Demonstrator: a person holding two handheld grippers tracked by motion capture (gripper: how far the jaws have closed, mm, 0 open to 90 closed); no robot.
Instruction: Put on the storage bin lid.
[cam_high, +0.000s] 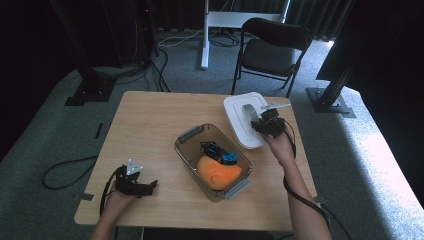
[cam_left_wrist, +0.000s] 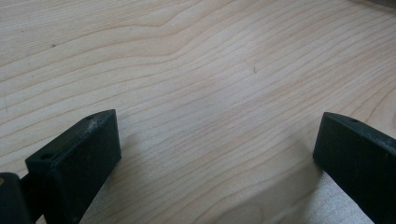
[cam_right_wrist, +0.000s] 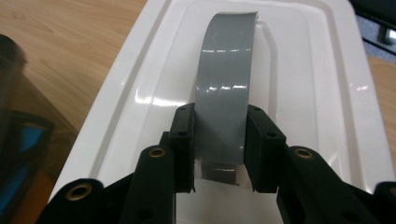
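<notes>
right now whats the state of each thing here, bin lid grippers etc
clear bin: open, holding an orange item and a blue and black item
white lid: off the bin, flat on the table beside it
grey handle: clamped by right gripper
left gripper: open, over bare table
folding chair: unfolded, unoccupied

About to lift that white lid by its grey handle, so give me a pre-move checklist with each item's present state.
1. Right gripper closed on the grey handle: ok, jaws press both sides.
2. Grip centred along the handle: not ok, it sits at the near end.
3. White lid flat on the table, beside the bin: ok.
4. Clear bin uncovered, orange and blue items inside: ok.
5. Left gripper open and empty, away from the bin: ok.
6. Contents below the bin's rim: cannot tell.
</notes>
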